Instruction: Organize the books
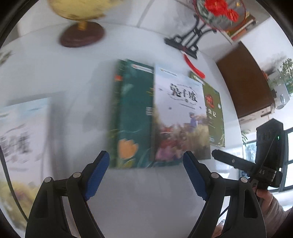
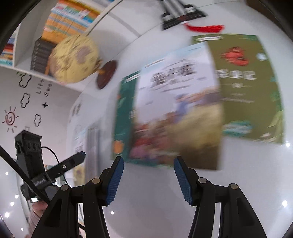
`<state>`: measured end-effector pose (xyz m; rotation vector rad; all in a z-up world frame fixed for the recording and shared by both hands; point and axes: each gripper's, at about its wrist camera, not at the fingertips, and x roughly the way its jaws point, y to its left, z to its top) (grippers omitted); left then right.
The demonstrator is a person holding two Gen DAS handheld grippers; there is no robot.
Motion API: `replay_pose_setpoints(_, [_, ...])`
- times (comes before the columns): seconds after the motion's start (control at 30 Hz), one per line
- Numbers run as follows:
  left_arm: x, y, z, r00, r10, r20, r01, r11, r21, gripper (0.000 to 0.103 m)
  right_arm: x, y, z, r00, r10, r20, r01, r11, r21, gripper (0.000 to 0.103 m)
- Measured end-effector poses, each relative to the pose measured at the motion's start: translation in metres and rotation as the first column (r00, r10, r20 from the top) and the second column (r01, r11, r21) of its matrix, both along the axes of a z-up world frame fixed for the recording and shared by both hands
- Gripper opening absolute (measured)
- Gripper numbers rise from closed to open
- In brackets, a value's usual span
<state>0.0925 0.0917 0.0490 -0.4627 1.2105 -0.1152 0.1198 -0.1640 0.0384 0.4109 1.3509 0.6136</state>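
Three books lie flat on the white desk (image 1: 55, 76) in an overlapping fan: a dark green book (image 1: 133, 117) on the left, a pale book with a field scene (image 1: 179, 117) lapped over its right part, and an olive green book (image 1: 214, 113) tucked under the pale one's right edge. A further book (image 1: 20, 131) lies well apart at the left, blurred. Beyond them, at the far side of the desk, stand a globe (image 1: 80, 11) and an ornament on a black stand (image 1: 188, 40) with a red tassel.

This looks like the approach step, with nothing picked up yet. The left gripper (image 1: 146, 161) hangs just short of the near edge of the dark green and pale books, its fingers (image 1: 97, 174) spread wide with only bare desk between them. The right gripper (image 2: 148, 164) points at the near edge of the pale book, its fingers (image 2: 115, 181) about half open and likewise empty.

The next move probably calls for squaring the fan into one stack: one gripper steadying or pinching a near edge while the other slides a cover across. Because the books lie flat, getting a finger under an edge is likely the awkward part. Both views are smeared, so edge positions are rough.
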Motion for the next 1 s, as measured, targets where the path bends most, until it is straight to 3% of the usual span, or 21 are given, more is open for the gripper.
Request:
replay_pose_setpoints(0.13, [0.025, -0.019, -0.016, 0.999, -0.025, -0.028, 0.023, 0.998, -0.056, 0.081, 0.012, -0.037, -0.016, 0.999, -0.020, -0.048, 0.020, 1.000, -0.014, 0.056])
replay_pose_setpoints(0.3, [0.047, -0.036, -0.036, 0.995, -0.058, -0.082, 0.053, 0.996, -0.068, 0.081, 0.020, -0.057, -0.037, 0.995, -0.022, -0.098, 0.022, 1.000, 0.006, 0.056])
replay_pose_setpoints(0.4, [0.054, -0.041, -0.038, 0.996, -0.059, -0.066, 0.054, 0.995, -0.081, 0.085, 0.027, -0.055, -0.049, 0.990, 0.009, -0.139, 0.000, 0.998, 0.065, 0.056])
replay_pose_setpoints(0.47, [0.057, -0.042, -0.038, 0.997, -0.054, -0.061, 0.049, 0.995, -0.088, 0.090, 0.031, -0.049, -0.048, 0.993, 0.042, -0.113, -0.033, 0.996, 0.078, 0.056])
replay_pose_setpoints(0.53, [0.058, -0.042, -0.039, 0.997, -0.051, -0.060, 0.044, 0.992, -0.117, 0.102, 0.035, -0.043, -0.047, 0.992, 0.071, -0.101, -0.062, 0.994, 0.086, 0.056])
replay_pose_setpoints(0.57, [0.059, -0.043, -0.039, 0.997, -0.050, -0.060, 0.043, 0.993, -0.111, 0.102, 0.038, -0.041, -0.048, 0.991, 0.089, -0.099, -0.079, 0.992, 0.096, 0.058])
replay_pose_setpoints(0.63, [0.061, -0.046, -0.039, 0.996, -0.060, -0.066, 0.054, 0.995, -0.085, 0.102, 0.042, -0.037, -0.048, 0.988, 0.123, -0.088, -0.112, 0.986, 0.121, 0.071])
replay_pose_setpoints(0.7, [0.061, -0.049, -0.038, 0.995, -0.068, -0.068, 0.064, 0.996, -0.063, 0.102, 0.045, -0.028, -0.046, 0.981, 0.185, -0.056, -0.174, 0.973, 0.154, 0.095])
replay_pose_setpoints(0.73, [0.061, -0.050, -0.038, 0.995, -0.075, -0.070, 0.072, 0.996, -0.050, 0.102, 0.044, -0.024, -0.046, 0.977, 0.208, -0.049, -0.198, 0.966, 0.166, 0.100])
replay_pose_setpoints(0.87, [0.063, -0.050, -0.038, 0.992, -0.090, -0.084, 0.086, 0.995, -0.050, 0.102, 0.043, -0.013, -0.044, 0.974, 0.223, -0.041, -0.217, 0.968, 0.129, 0.103])
replay_pose_setpoints(1.0, [0.066, -0.038, -0.040, 0.993, -0.063, -0.097, 0.050, 0.990, -0.135, 0.102, 0.041, -0.017, -0.045, 0.982, 0.184, -0.044, -0.175, 0.972, 0.156, 0.103])
